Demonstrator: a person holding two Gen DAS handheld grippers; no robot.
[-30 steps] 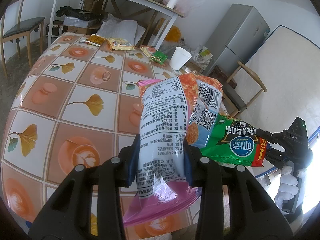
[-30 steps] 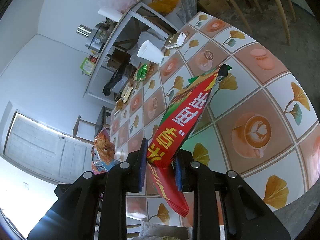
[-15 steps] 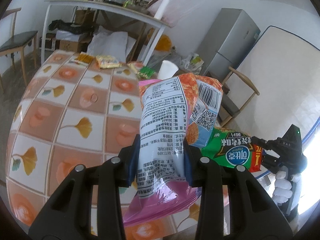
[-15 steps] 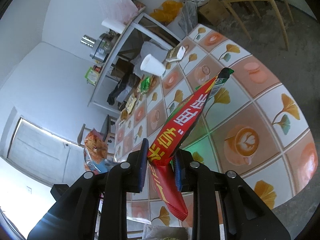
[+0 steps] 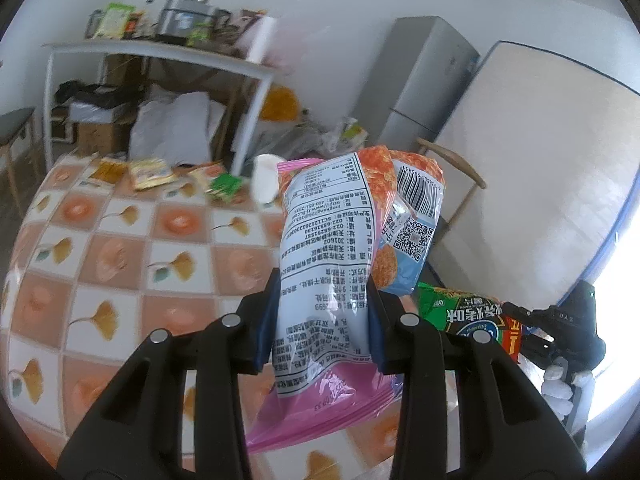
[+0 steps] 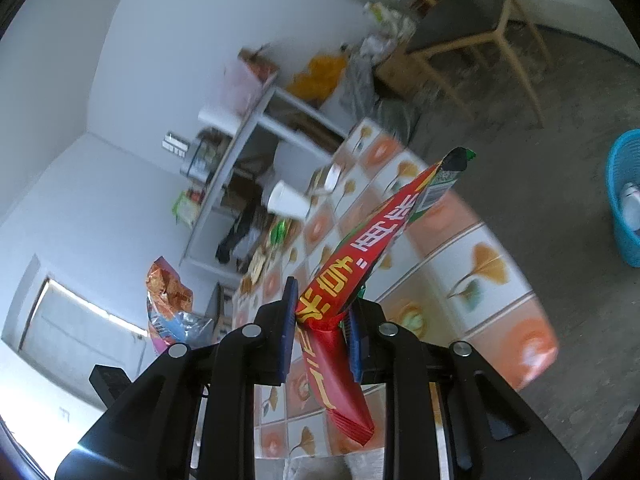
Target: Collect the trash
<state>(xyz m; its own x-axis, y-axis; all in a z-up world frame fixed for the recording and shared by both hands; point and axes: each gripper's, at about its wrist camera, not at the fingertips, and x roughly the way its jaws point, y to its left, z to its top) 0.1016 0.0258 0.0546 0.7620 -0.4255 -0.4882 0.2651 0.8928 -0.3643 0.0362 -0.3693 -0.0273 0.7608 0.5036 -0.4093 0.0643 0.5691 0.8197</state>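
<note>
1. Left gripper (image 5: 322, 320) is clamped on a pink snack bag (image 5: 328, 280); right gripper (image 6: 320, 320) is clamped on a red-green wrapper (image 6: 360, 256), both above the table (image 6: 500, 280).
2. Risk: slick foil slips from the narrow pinch.
3. Risk: missing the blue basket (image 6: 618, 200), which sits well apart on the floor.

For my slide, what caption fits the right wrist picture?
Right tool pinches a red crinkly snack wrapper above the tiled table.
</note>
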